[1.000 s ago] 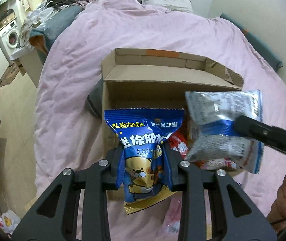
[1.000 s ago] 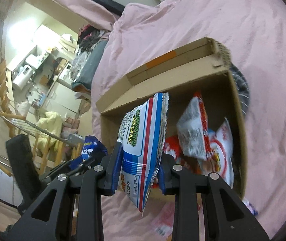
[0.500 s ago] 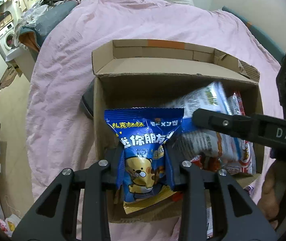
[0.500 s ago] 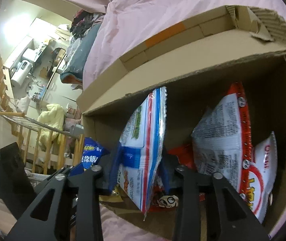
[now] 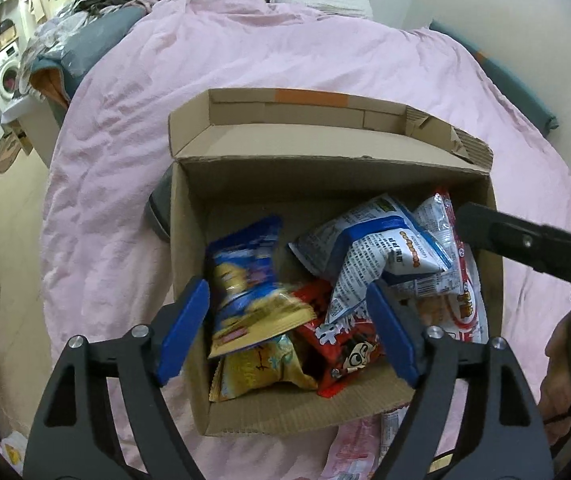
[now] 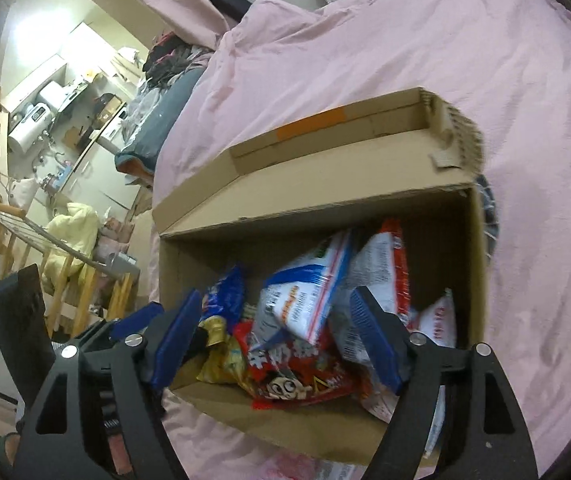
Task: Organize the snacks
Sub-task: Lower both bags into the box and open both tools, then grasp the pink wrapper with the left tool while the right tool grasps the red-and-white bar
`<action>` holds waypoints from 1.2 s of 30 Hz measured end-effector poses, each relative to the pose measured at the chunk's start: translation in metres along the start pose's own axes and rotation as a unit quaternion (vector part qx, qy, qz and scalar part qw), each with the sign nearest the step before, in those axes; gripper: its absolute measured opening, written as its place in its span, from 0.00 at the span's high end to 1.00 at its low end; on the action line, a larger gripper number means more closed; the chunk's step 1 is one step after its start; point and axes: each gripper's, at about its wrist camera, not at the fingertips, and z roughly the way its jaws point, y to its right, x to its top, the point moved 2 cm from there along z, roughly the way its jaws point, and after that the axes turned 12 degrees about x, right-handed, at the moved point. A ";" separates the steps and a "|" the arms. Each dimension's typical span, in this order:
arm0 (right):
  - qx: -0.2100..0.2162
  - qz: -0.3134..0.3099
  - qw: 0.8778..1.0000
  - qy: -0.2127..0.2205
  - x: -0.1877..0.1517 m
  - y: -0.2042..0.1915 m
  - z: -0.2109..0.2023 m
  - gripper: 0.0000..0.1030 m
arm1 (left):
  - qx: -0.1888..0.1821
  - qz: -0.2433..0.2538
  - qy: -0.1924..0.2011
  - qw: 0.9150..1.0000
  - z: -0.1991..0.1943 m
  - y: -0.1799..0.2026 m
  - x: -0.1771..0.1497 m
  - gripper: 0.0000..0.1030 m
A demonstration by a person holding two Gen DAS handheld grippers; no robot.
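While both grippers hover over the cardboard box [image 5: 325, 412]:
Left gripper [image 5: 285, 328]: jaws apart, holding nothing.
Right gripper [image 6: 275, 338]: jaws apart, holding nothing.
Blue snack bag [image 5: 245, 276]: box, 9 o'clock.

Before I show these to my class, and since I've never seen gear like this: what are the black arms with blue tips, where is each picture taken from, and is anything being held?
No robot here: a person carries a hand-held gripper in each hand, each with a camera looking along its two blue-padded fingers. One picture is from the left hand-held gripper, the other from the right hand-held gripper. Both are open and hold nothing. Below them a cardboard box sits on a pink blanket. Inside lie snack bags: a blurred blue bag, a white-and-blue bag, a red bag and a yellow one. The black bar at the left view's right edge is the other gripper.
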 end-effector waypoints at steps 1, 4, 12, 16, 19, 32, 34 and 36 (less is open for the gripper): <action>0.001 0.003 1.000 0.001 -0.001 0.003 -0.002 0.23 | -0.003 -0.006 -0.003 1.000 0.001 -0.002 -0.001 0.24; 0.005 0.012 1.000 0.003 0.000 0.007 -0.008 0.23 | -0.007 -0.017 -0.009 1.000 0.002 -0.007 -0.002 0.24; 0.004 0.015 1.000 0.001 -0.013 0.007 -0.016 0.23 | -0.015 -0.015 0.000 1.000 -0.006 -0.007 -0.007 0.24; -0.009 0.011 1.000 -0.004 -0.019 0.006 -0.019 0.23 | -0.013 -0.002 0.024 1.000 -0.018 -0.002 -0.010 0.24; -0.014 0.003 1.000 0.000 -0.025 0.002 -0.026 0.23 | -0.009 -0.005 0.032 0.999 -0.024 -0.002 -0.011 0.24; -0.026 0.021 0.999 0.024 -0.067 0.001 -0.064 0.10 | 0.004 -0.058 0.042 0.997 -0.053 -0.027 -0.037 0.07; -0.025 0.028 0.999 0.026 -0.076 0.005 -0.073 0.09 | 0.006 -0.054 0.041 0.998 -0.056 -0.027 -0.045 0.07; -0.028 0.041 0.998 0.026 -0.087 0.011 -0.081 0.09 | 0.006 -0.050 0.035 0.998 -0.058 -0.028 -0.054 0.07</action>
